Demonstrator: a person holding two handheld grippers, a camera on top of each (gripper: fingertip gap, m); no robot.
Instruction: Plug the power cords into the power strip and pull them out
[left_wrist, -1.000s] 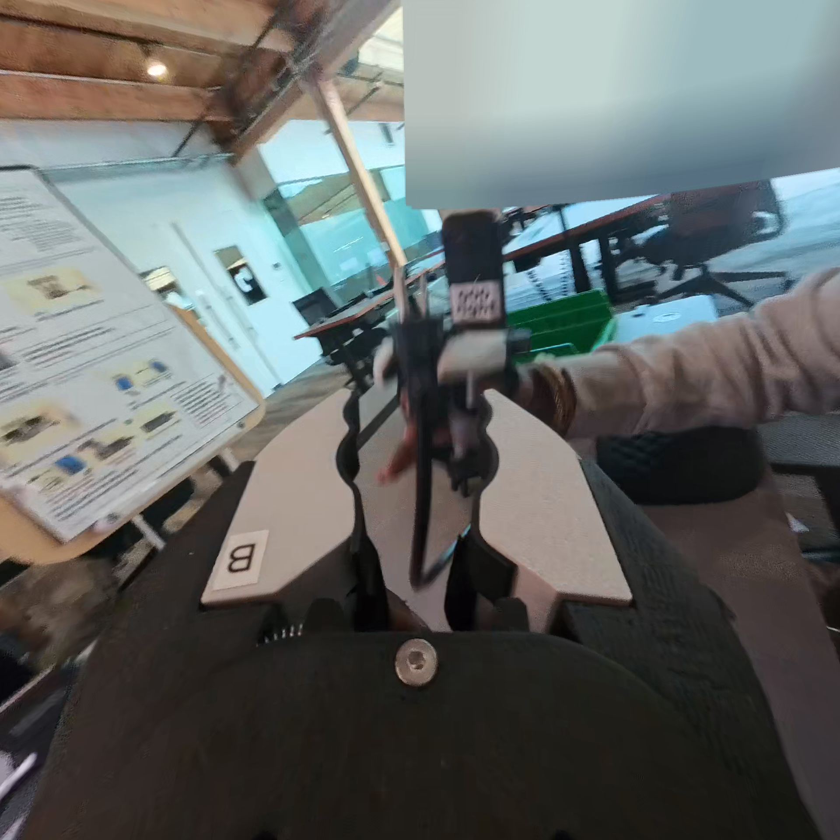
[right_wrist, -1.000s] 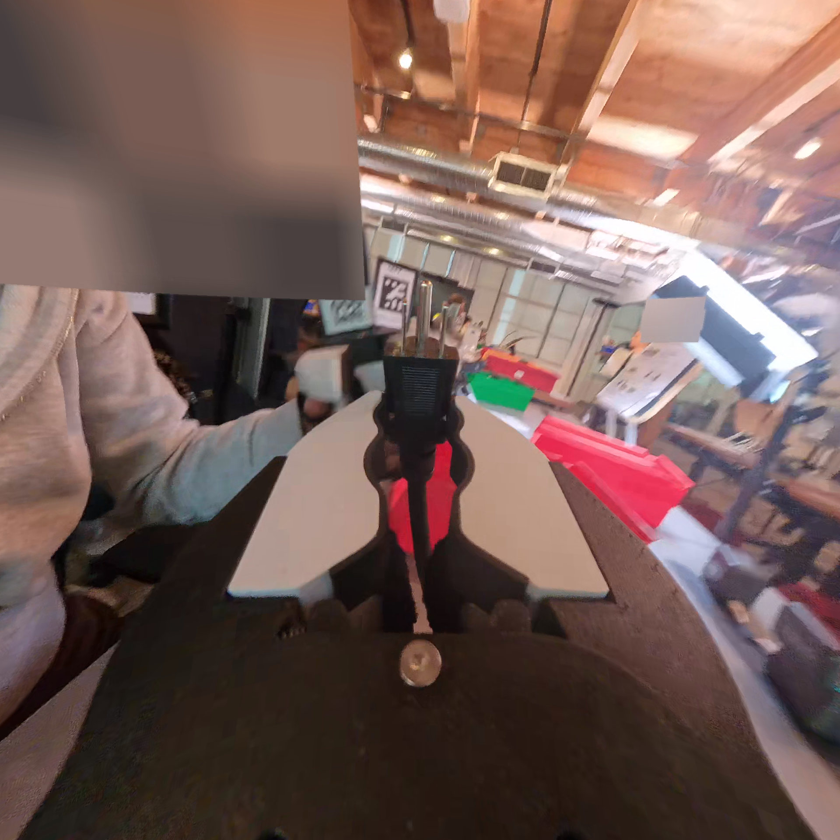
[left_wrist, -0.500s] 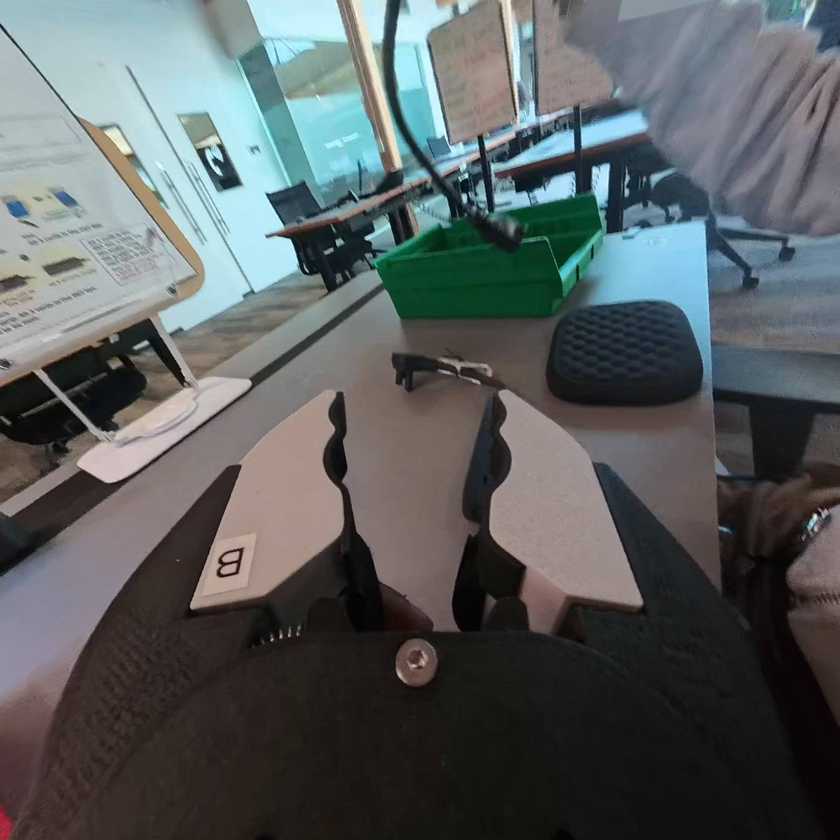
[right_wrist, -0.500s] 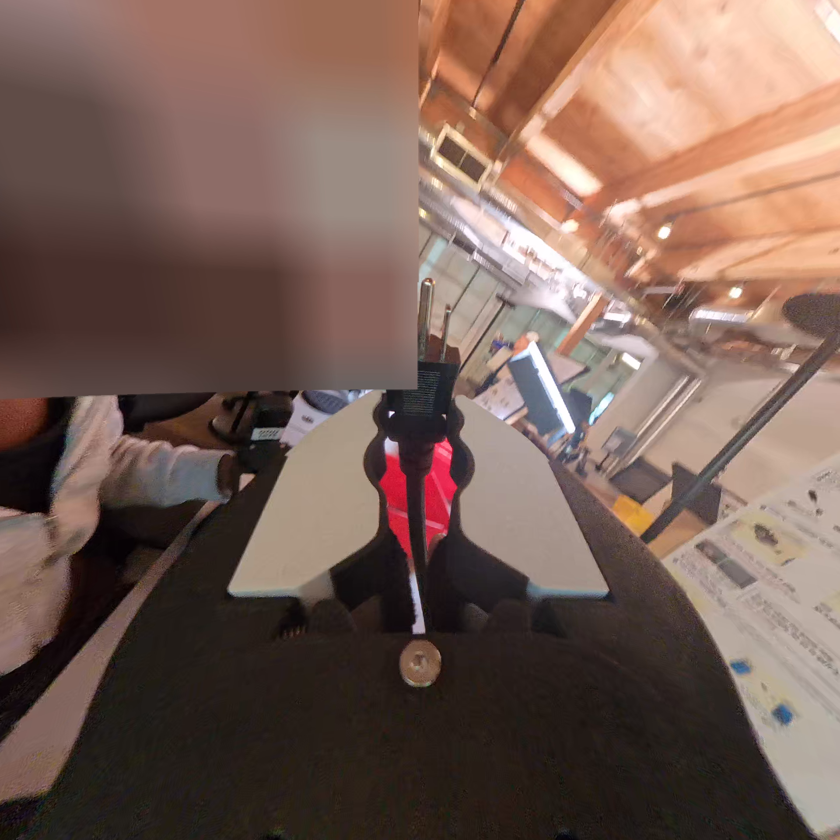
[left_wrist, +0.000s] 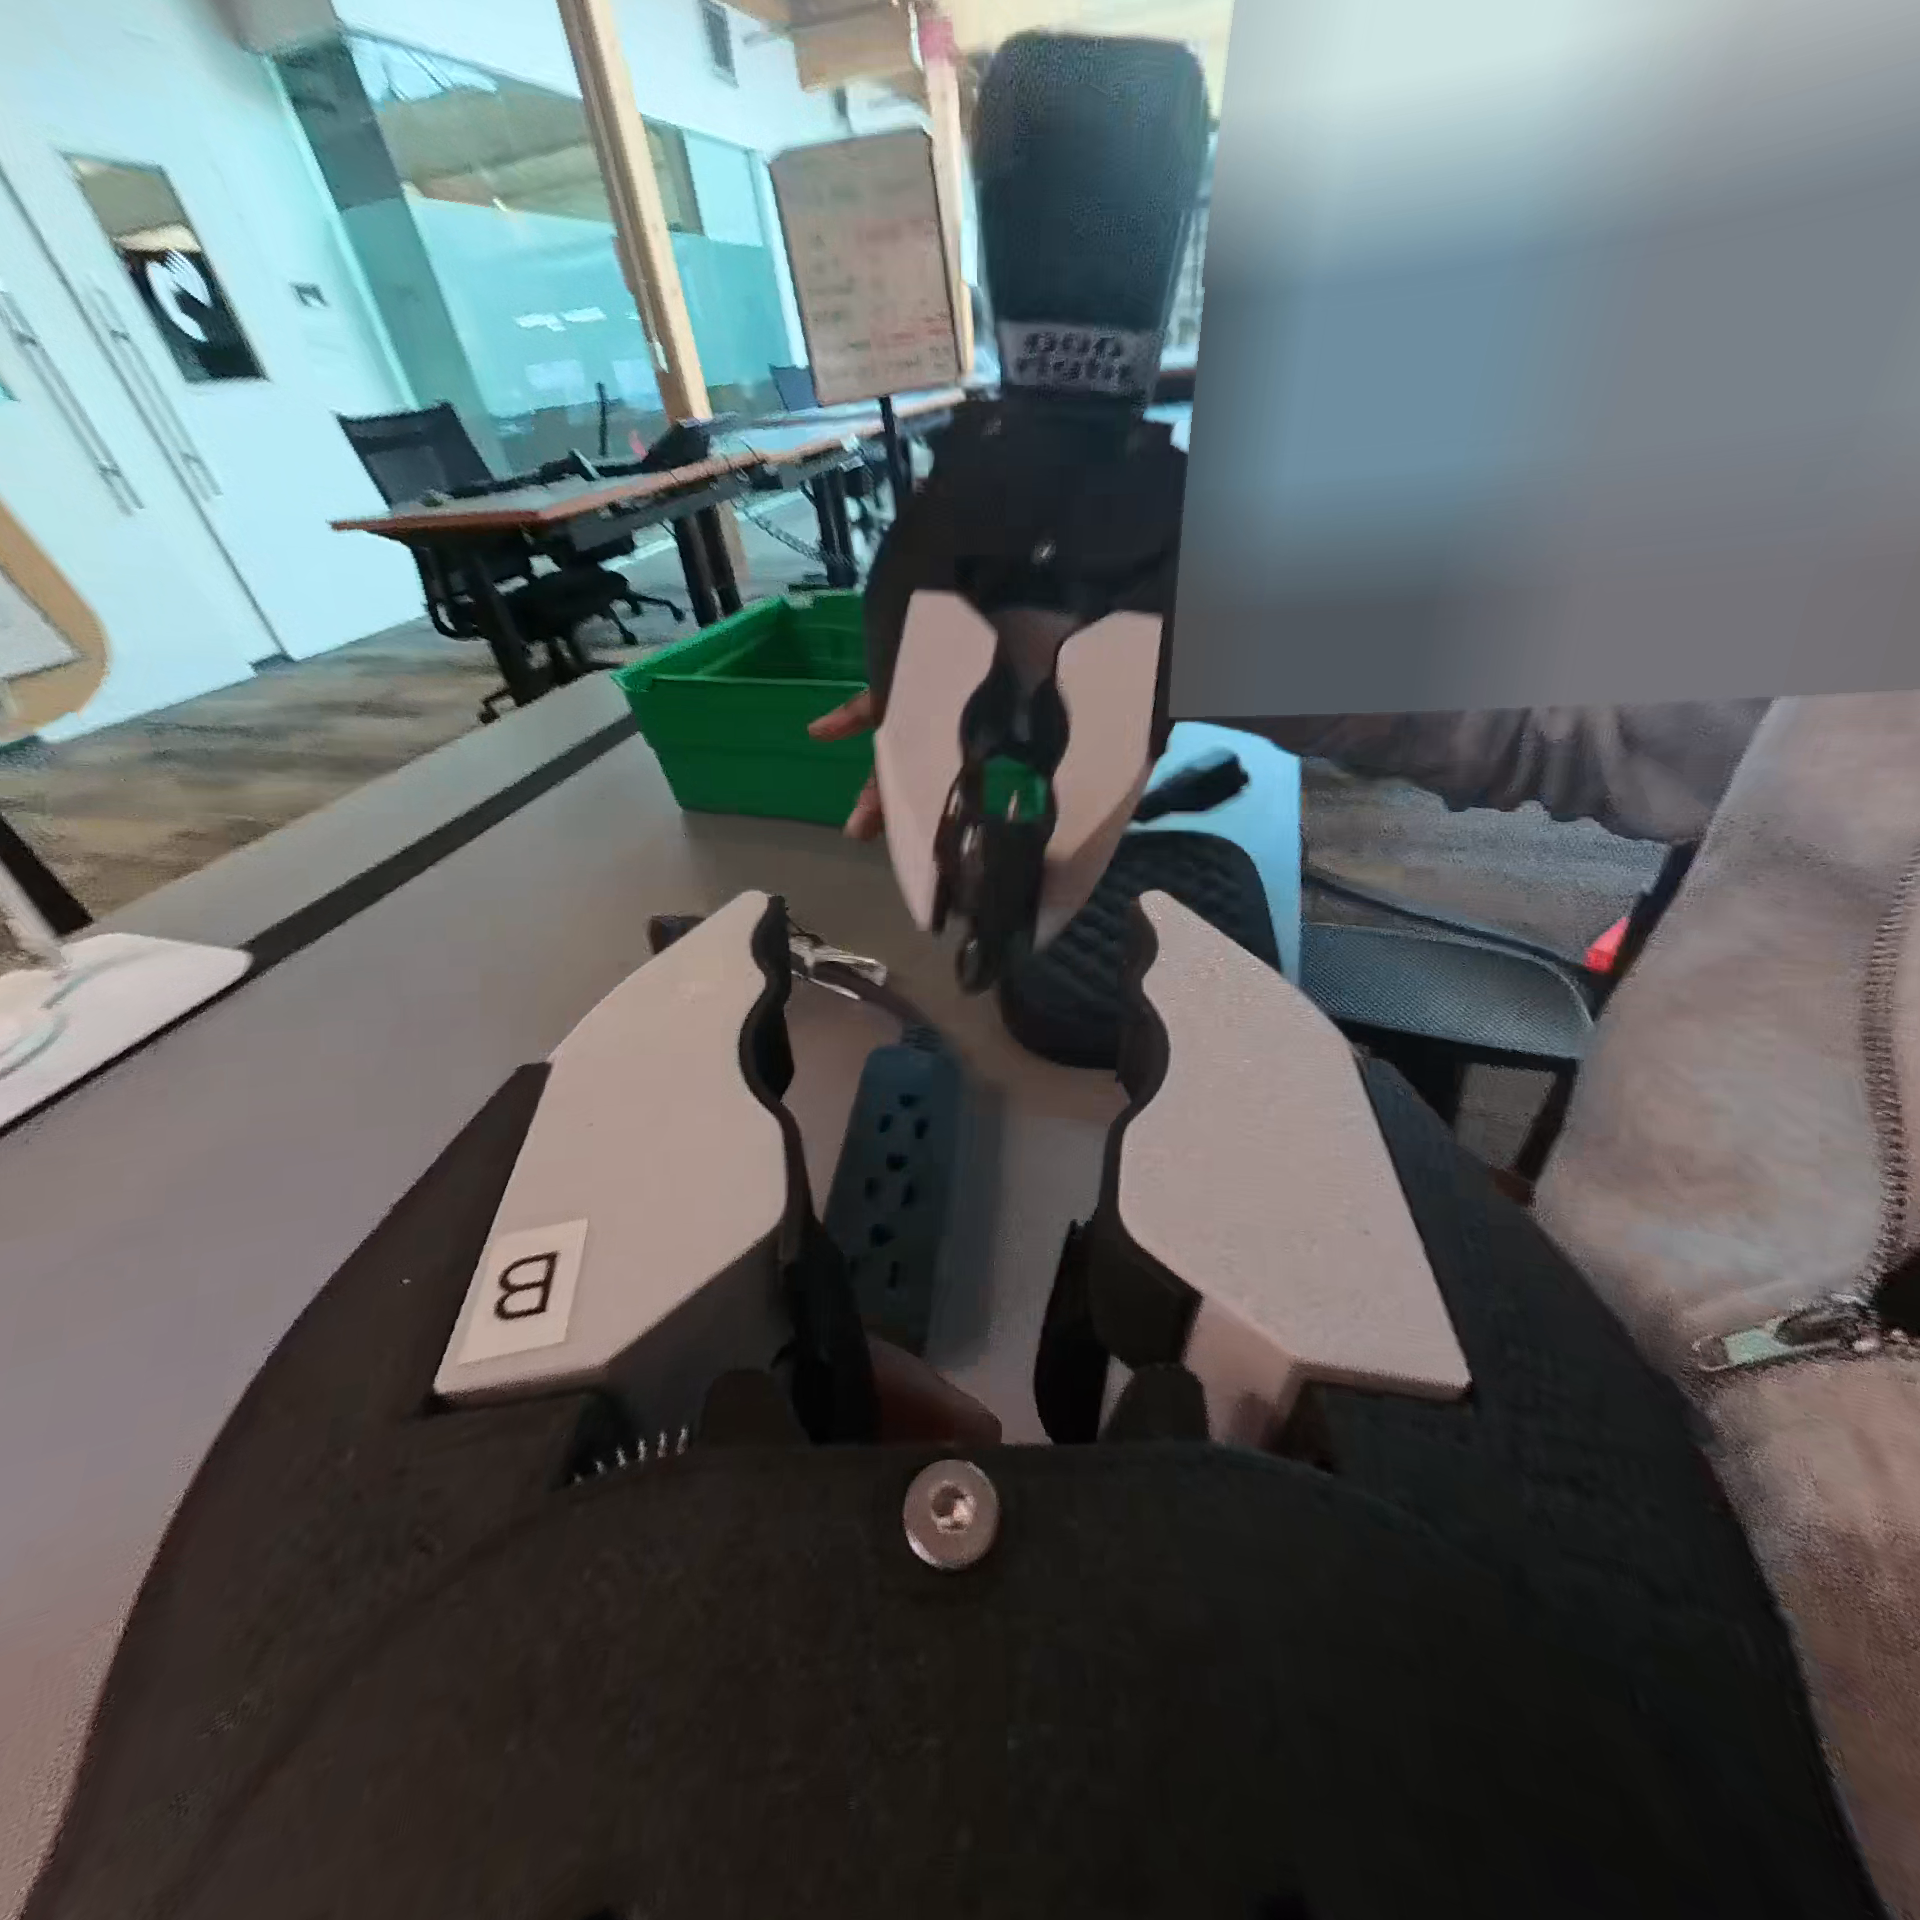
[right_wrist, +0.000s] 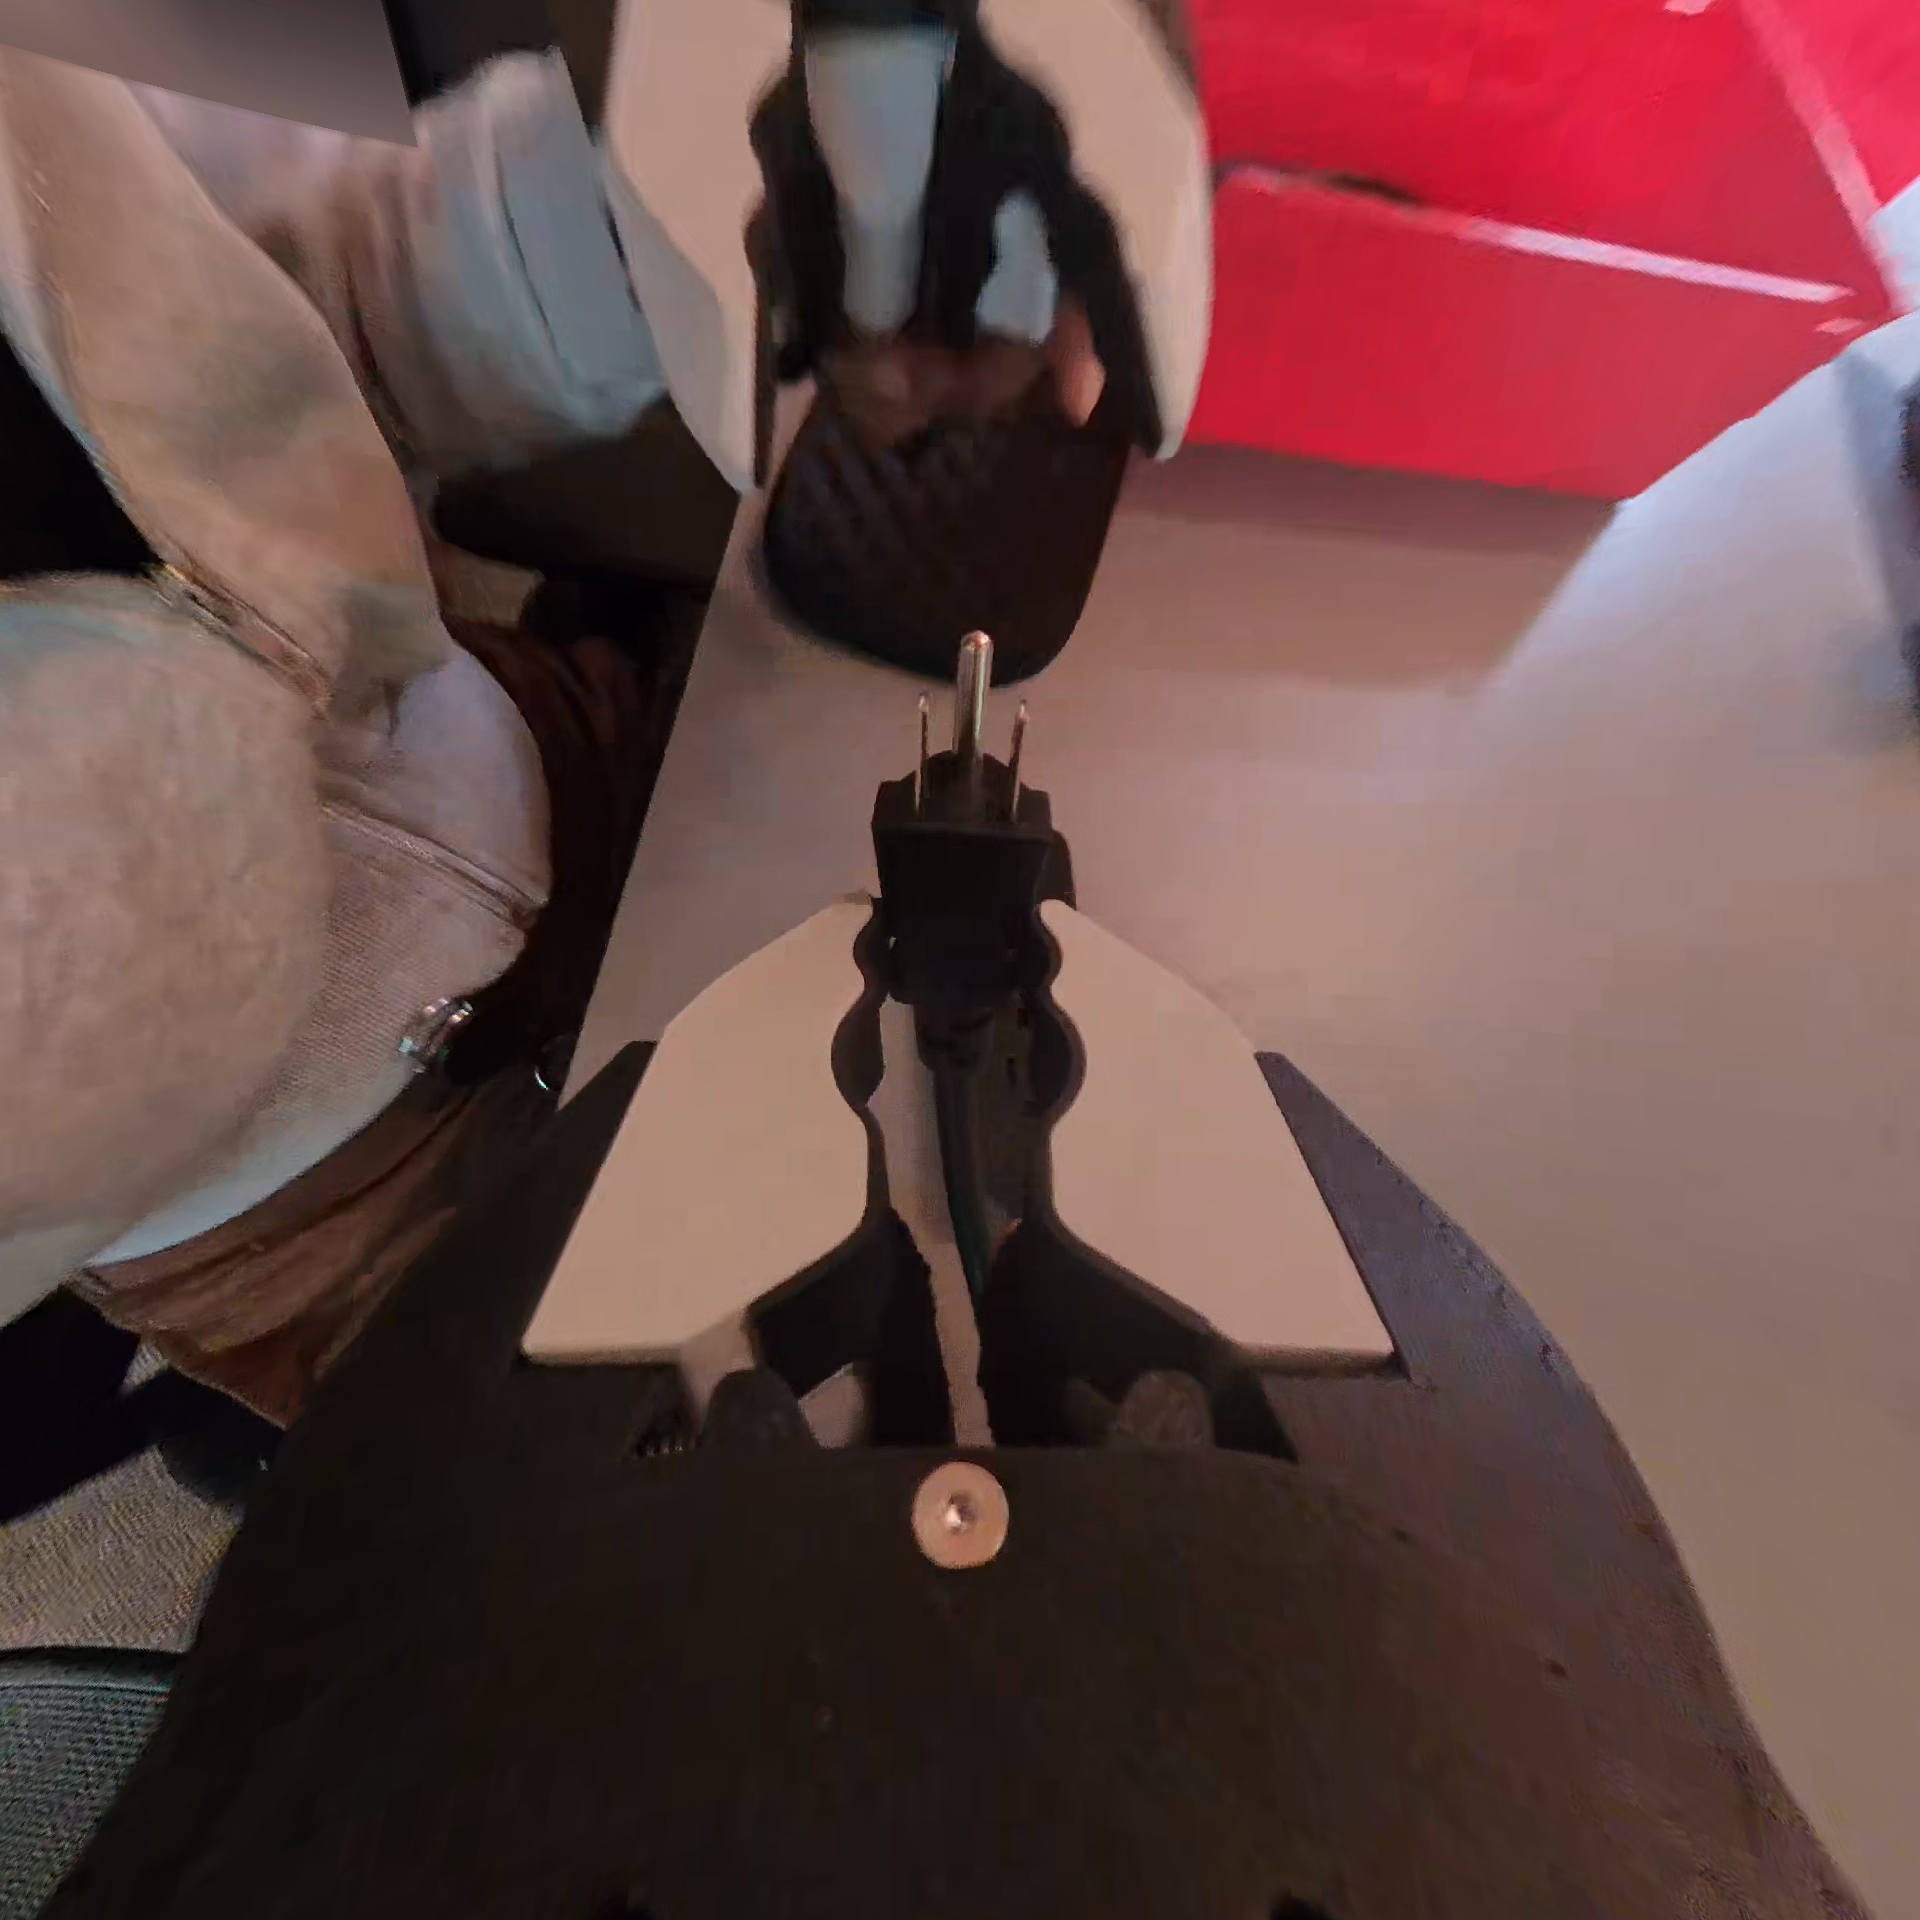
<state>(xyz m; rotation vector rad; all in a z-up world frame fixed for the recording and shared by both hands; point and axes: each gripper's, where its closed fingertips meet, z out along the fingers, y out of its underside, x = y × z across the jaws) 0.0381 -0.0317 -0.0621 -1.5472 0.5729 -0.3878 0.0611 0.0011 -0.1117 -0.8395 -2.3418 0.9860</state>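
**Plug held above the table, power strip between the open left fingers**

The right tool (right_wrist: 961, 914) is clenched on a black three-prong plug (right_wrist: 961, 847), its prongs pointing away from the camera toward the grey table (right_wrist: 1403, 831). The plug's cord (right_wrist: 961, 1174) runs back between the two fingers toward the tool's body. Beyond the prongs lies a black textured pad (right_wrist: 925, 551) on the table, and a red bin (right_wrist: 1507, 322) stands farther off to the right.

The left tool (left_wrist: 956, 1049) is released, its jaws spread wide and holding nothing. Between its fingers, flat on the table (left_wrist: 312, 1039), lies the dark power strip (left_wrist: 909, 1184) with its row of sockets facing up (none of those in view has a plug in it). The strip's cable (left_wrist: 862, 982) leads away from its far end past the left finger.

In the left wrist view the right tool (left_wrist: 1003, 831) hangs above the table just beyond the strip, tips tilted downward, with the black pad (left_wrist: 1101, 966) beneath it. A green bin (left_wrist: 748, 727) sits behind on the table, and a person's grey sleeve (left_wrist: 1766, 1039) fills the right edge.
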